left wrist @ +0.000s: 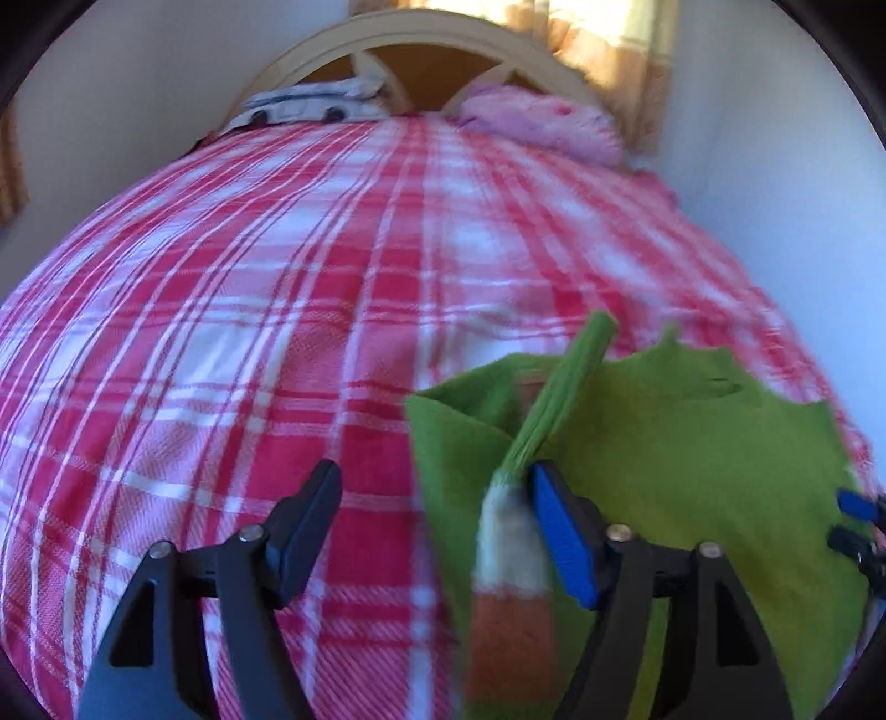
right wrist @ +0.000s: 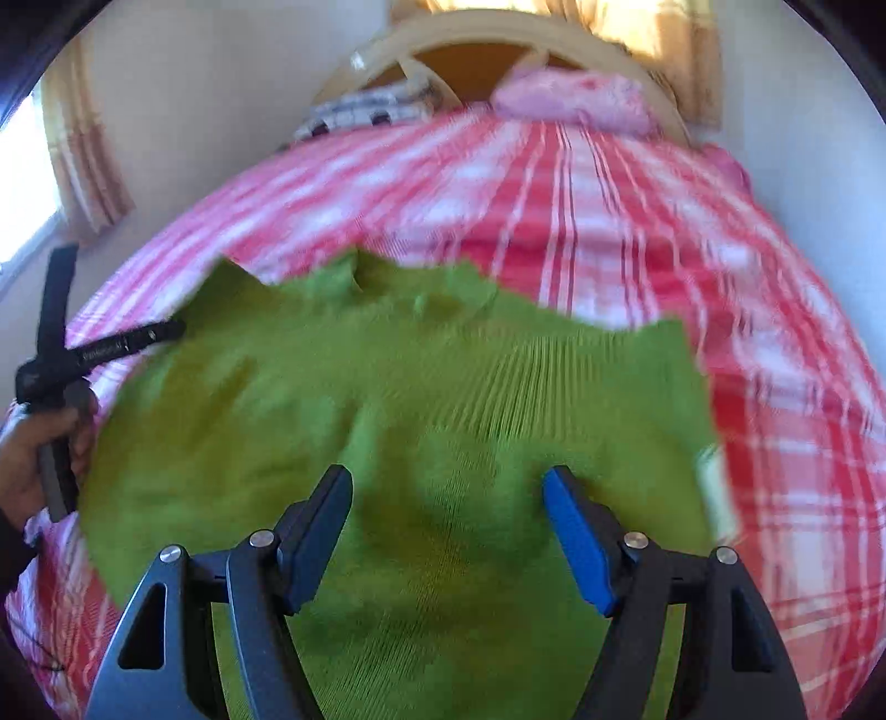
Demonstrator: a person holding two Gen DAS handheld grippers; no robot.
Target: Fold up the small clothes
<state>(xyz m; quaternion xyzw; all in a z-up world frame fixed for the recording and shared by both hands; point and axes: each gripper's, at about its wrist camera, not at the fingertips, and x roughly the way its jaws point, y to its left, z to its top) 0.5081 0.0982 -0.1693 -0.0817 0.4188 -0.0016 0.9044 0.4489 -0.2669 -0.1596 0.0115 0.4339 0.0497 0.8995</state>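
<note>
Both wrist views tilt down along the bed (left wrist: 277, 277) toward the headboard (left wrist: 421, 33), close over it. Each catches the green garment (right wrist: 387, 387) (right view sits directly above).

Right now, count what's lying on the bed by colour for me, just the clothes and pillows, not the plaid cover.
Green: 1, the green knitted garment
Pink: 1, the pink pillow
White with dark checks: 1, the checked pillow
Total: 3
</note>
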